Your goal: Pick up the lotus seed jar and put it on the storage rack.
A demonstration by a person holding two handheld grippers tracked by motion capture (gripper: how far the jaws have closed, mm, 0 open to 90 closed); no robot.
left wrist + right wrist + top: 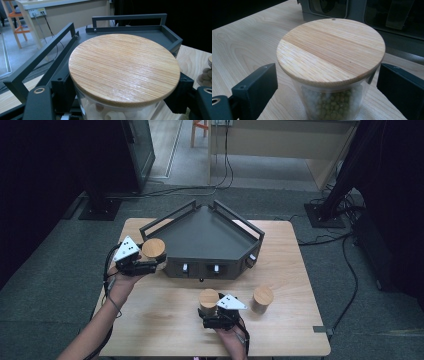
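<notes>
My left gripper (151, 263) is shut on a glass jar with a round wooden lid (153, 248), held at the left corner of the dark tray (210, 237). In the left gripper view the jar (124, 67) holds pale white pieces, and both jaws press its sides. My right gripper (210, 313) stands open near the table's front. Its jaws flank a second wooden-lidded jar (208, 299) without touching it. In the right gripper view this jar (331, 51) is full of green peas and stands on the table.
A third lidded jar (262, 299) with brown contents stands right of my right gripper. The dark tray has raised rails (37, 58) and knobs on its front (216, 268). Cables and stand bases lie on the floor beyond the wooden table (165, 320).
</notes>
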